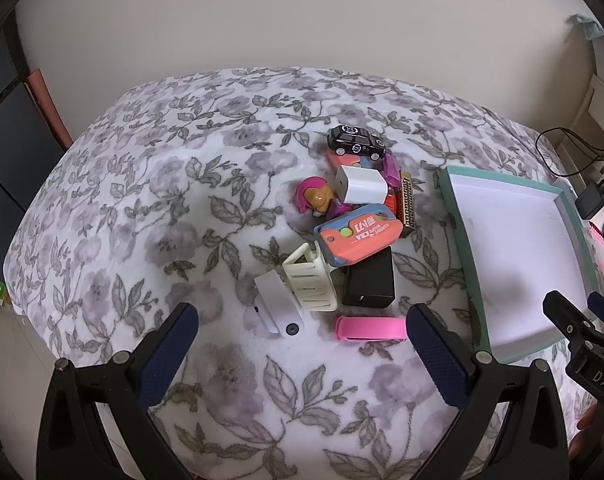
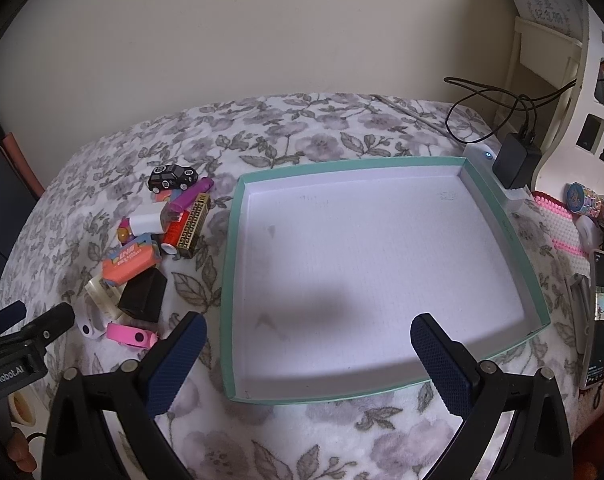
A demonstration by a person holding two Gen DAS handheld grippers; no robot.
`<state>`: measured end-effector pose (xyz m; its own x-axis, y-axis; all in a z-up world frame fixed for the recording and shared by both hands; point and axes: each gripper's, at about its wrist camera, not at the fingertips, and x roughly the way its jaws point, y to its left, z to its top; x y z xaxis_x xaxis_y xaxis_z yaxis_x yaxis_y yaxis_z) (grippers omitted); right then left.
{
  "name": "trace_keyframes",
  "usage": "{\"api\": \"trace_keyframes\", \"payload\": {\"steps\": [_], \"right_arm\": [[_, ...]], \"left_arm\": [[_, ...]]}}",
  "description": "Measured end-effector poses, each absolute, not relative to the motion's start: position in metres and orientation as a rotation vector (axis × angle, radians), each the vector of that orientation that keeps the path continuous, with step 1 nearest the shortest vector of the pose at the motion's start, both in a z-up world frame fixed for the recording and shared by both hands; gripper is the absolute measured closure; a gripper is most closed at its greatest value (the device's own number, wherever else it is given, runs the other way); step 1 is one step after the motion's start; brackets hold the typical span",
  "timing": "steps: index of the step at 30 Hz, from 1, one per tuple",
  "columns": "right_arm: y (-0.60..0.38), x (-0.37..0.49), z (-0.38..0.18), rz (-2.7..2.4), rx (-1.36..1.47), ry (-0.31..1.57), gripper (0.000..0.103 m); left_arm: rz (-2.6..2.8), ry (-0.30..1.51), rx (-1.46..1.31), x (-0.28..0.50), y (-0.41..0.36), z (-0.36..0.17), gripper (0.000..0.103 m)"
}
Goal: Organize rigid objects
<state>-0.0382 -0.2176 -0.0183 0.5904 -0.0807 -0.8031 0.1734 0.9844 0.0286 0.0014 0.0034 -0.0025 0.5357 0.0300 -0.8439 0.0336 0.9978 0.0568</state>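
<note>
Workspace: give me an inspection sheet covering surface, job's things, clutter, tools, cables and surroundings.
Surface: floral blanket, soft and uneven.
Job's things: a pile left of the teal tray, whose floor is bare. Pile holds a black toy car, white charger block, pink-helmet figure, orange case, cream basket, black box, pink strap.
Clutter: phone and small trinkets right of the tray.
Tools: left tool open, hovering near the pile; right tool open, above the tray's near edge. Neither holds anything.
Cables: black cord runs to a black adapter behind the tray.
Surroundings: plain wall; white shelving at right.
</note>
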Motion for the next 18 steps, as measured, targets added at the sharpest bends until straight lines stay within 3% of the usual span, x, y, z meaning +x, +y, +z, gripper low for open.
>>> {"api": "trace_keyframes", "payload": {"steps": [18], "right_arm": [[-0.2157,-0.0350,-0.0211,-0.149,0.085,0.948,0.000]], "left_arm": [[0.008,1.018,0.049,0.0066,0.0100,-0.0074,0.000]]}}
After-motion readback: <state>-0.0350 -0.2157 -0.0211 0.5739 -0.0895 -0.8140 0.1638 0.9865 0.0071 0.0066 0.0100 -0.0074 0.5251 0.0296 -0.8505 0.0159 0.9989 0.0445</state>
